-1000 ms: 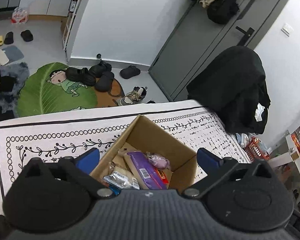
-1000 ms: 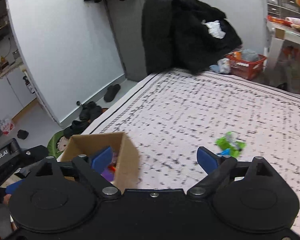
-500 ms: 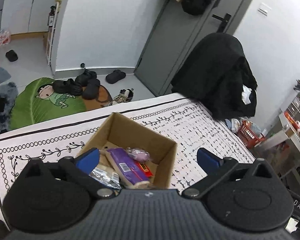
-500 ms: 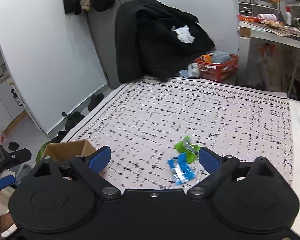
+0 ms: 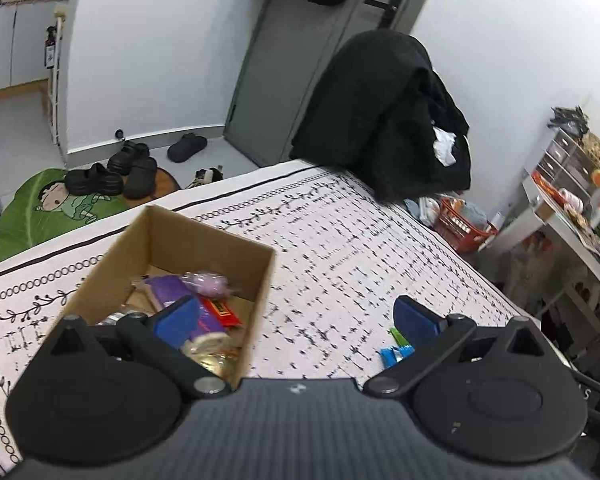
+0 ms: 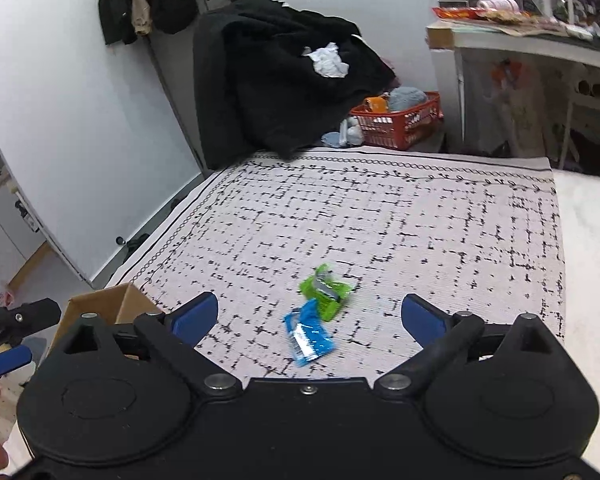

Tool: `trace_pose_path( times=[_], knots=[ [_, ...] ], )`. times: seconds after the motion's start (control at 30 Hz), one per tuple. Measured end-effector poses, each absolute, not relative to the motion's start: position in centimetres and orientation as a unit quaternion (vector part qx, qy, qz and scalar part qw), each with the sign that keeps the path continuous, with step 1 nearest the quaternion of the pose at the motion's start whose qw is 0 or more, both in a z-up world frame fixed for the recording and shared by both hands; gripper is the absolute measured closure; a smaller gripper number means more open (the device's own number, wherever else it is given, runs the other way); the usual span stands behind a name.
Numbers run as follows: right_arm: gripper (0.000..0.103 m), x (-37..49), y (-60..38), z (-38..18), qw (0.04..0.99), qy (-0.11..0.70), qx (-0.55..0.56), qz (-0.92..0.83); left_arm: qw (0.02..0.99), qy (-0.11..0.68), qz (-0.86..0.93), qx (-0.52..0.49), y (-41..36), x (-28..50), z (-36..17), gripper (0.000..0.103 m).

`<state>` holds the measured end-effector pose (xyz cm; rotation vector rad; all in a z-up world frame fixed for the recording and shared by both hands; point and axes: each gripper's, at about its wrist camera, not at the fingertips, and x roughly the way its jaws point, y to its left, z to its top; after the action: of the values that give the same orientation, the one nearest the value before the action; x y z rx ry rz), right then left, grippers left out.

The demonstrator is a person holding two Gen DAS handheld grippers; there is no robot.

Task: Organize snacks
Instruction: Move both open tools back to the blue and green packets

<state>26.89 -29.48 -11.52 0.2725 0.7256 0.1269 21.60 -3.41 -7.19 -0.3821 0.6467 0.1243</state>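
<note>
1 cardboard box [image 5: 204,248] on the cloth [image 6: 380,216]. Inside box: 1 purple pack [image 5: 168,286], 1 pink sweet [image 5: 208,282], 1 red bar [image 5: 220,314], plus approx. 2 more wrappers, partly hidden. Right of box on cloth: 2 loose snacks, 1 green [image 6: 326,290], 1 blue [image 6: 309,338], touching. 2 grippers, 2 blue pads ea.

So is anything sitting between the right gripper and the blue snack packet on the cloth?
Nothing visible. The right gripper is open, and the blue packet lies on bare cloth between its fingers. The green packet sits just beyond, touching its far end.
</note>
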Motion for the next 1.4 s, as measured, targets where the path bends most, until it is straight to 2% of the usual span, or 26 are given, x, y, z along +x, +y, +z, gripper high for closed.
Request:
trace_pose_path(
  times=[0.2,0.53,0.7,1.13,1.4],
  knots=[
    [0.005,27.5,-31.6,-12.9,0.919,0.350,0.169,0.061,0.931,0.324,0.069,-0.153,-6.5,22.4,-7.8,0.001],
    [0.005,28.6,-33.6,-15.7,0.910,0.349,0.211,0.075,0.925,0.330,0.077,-0.171,-9.5,24.0,-9.8,0.003],
    [0.005,29.3,-34.8,-17.0,0.902,0.356,0.231,0.080,0.918,0.346,0.073,-0.181,-11.4,25.1,-11.1,0.012],
    [0.005,31.7,-35.9,-19.5,0.884,0.373,0.266,0.088,0.906,0.366,0.072,-0.201,-14.5,28.2,-14.8,0.017],
    [0.005,33.0,-36.9,-21.2,0.877,0.372,0.297,0.068,0.895,0.384,0.063,-0.219,-16.3,30.5,-17.4,0.025]
  ],
)
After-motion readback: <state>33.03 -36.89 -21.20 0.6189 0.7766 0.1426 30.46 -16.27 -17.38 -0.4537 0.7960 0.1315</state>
